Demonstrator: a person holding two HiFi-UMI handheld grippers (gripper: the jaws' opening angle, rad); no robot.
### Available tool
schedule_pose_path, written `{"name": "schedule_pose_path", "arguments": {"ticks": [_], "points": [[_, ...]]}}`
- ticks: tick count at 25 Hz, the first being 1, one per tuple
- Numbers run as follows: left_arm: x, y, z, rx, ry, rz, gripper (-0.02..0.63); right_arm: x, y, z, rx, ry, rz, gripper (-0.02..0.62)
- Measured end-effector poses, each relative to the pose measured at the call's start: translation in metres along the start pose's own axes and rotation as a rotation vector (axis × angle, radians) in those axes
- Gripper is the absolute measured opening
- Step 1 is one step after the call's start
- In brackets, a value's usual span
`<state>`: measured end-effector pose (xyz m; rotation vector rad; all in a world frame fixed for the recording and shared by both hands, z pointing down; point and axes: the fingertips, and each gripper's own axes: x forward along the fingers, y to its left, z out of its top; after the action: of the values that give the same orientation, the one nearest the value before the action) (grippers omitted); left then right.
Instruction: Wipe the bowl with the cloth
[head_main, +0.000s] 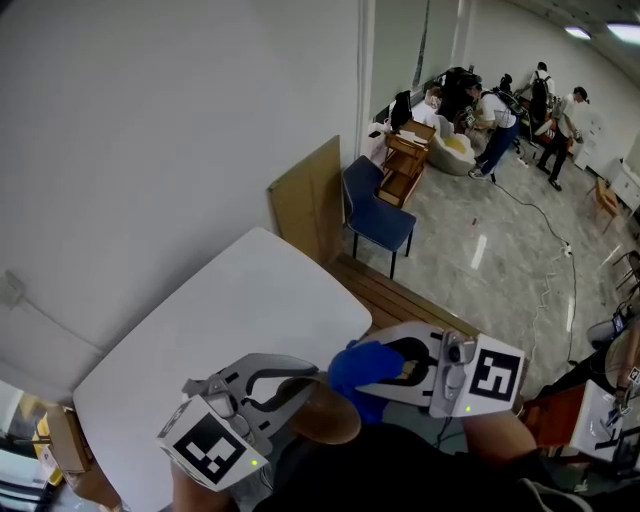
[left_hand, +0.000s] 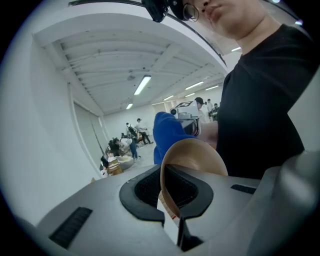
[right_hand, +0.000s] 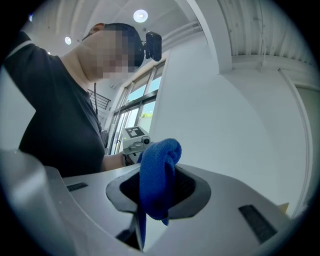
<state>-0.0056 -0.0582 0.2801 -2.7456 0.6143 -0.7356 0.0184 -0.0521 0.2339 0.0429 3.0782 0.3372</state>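
a: where is the bowl?

b: in the air, close to the person's chest, just off the near edge of the white table. the left gripper is pressed together on its rim, with the thin wall edge-on between the pads.

a: and the cloth?

b: pinched in the right gripper, folded over into a blue wad with a tail hanging below the jaws. in the head view it sits right by the bowl's rim. i cannot tell if it touches the inside.

a: how do you think the bowl handles?

b: light and stiff, i'd say, with a thin wall and a smooth tan surface. a pinch on the rim alone gives it room to pivot, so hard rubbing far from the pads could swing it or slip it out.

a: so where should the wipe go?

b: i'd start on the inner wall near the held edge, with gentle pressure. the cloth looks soft and woven and should mould to the curve. the grip near its fold suits that, leaving a rounded pad of fabric out front.
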Motion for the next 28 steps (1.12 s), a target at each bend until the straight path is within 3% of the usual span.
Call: {"name": "schedule_pose_path", "arguments": {"ticks": [7,12,16,20,28], "points": [[0.015,-0.008,0.006,0.073,0.041,-0.048,0.02,0.005,-0.015,-0.004,0.06,-0.007,-0.035,0.077],[0.026,-0.005,-0.002,0.087,0.092,-0.028,0.018,0.002,-0.023,-0.008,0.051,0.018,-0.08,0.077],[0.011,0.014,-0.01,0.04,0.086,0.041,0.018,-0.006,-0.018,-0.008,0.072,-0.001,-0.075,0.077],[-0.007,0.043,-0.003,0.006,-0.01,0.134,0.019,-0.013,-0.013,-0.015,0.105,-0.008,-0.065,0.077],[-0.021,0.081,-0.008,-0.247,-0.116,0.258,0.026,-0.006,-0.01,-0.027,0.157,-0.017,-0.056,0.077]]}}
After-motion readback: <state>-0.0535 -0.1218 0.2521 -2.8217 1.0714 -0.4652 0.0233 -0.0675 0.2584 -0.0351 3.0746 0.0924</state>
